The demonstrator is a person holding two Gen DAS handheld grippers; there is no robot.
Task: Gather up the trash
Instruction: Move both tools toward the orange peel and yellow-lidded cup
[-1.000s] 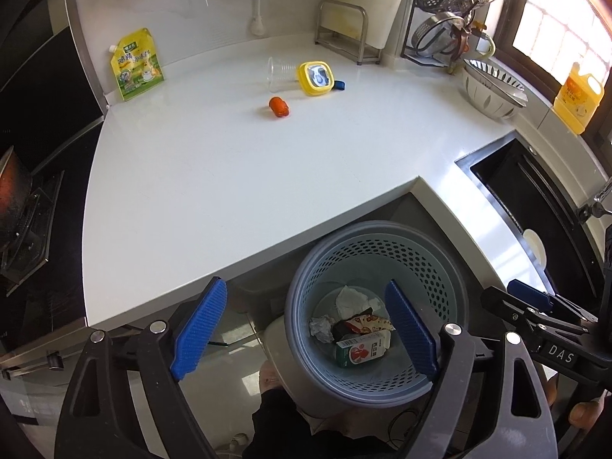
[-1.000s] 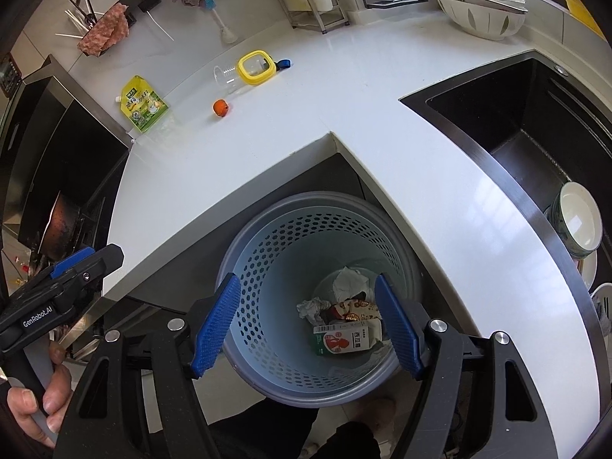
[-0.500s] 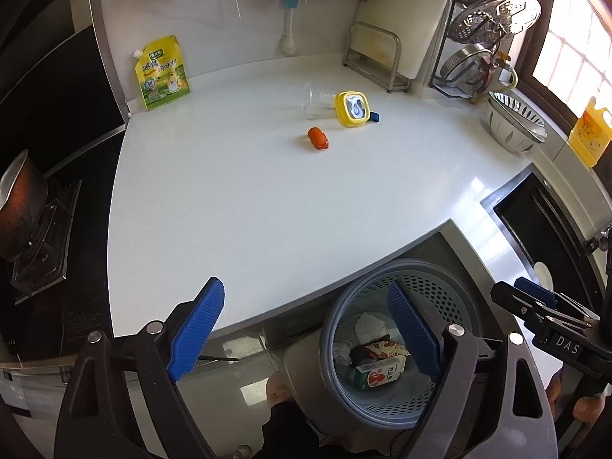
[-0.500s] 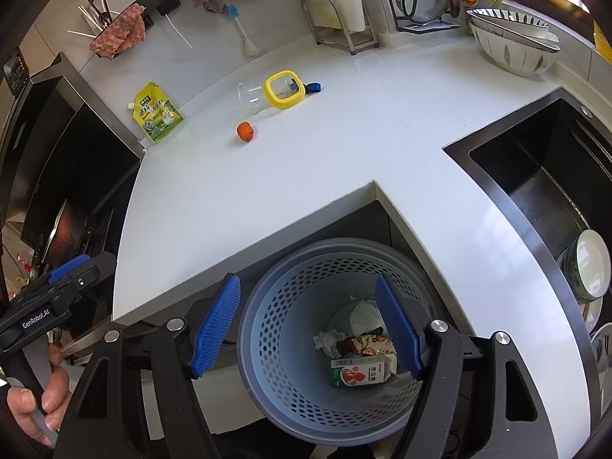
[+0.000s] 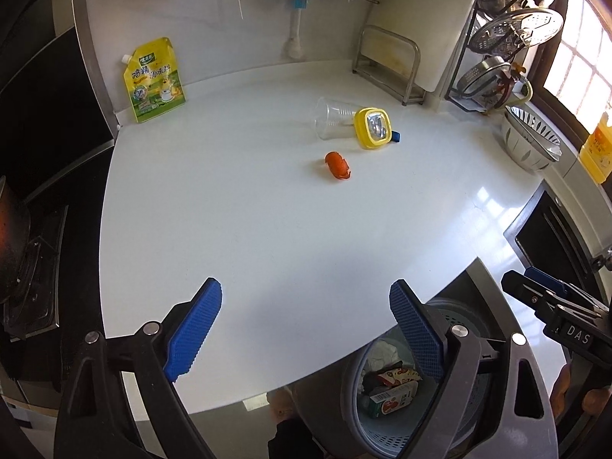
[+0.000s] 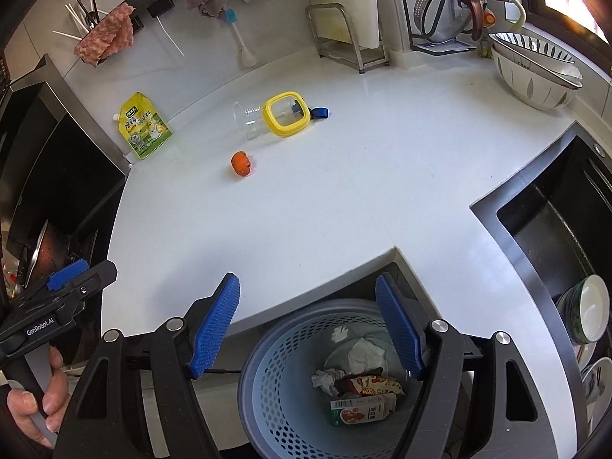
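Note:
A blue perforated waste basket [image 6: 275,390] stands on the floor below the counter corner, holding a juice carton [image 6: 357,413], a snack wrapper and crumpled paper; it also shows in the left wrist view [image 5: 357,417]. On the white counter lie an orange scrap [image 5: 337,165] [image 6: 241,163], a clear plastic cup [image 5: 332,118] [image 6: 246,116] on its side, a yellow-rimmed lid [image 5: 373,127] [image 6: 287,113] and a yellow-green pouch [image 5: 155,80] [image 6: 143,124]. My left gripper [image 5: 306,331] is open and empty over the counter's near edge. My right gripper [image 6: 308,327] is open and empty above the basket.
A black sink [image 6: 558,229] with bowls lies at the right. A stove [image 5: 26,260] with a pan is at the left. A dish rack [image 5: 497,49], a patterned bowl [image 5: 531,141] and a yellow bottle [image 5: 598,149] stand at the back right.
Both grippers have lifted and tilted up from the basket towards the counter. The basket has slid to the bottom of both views. Both stay open and empty.

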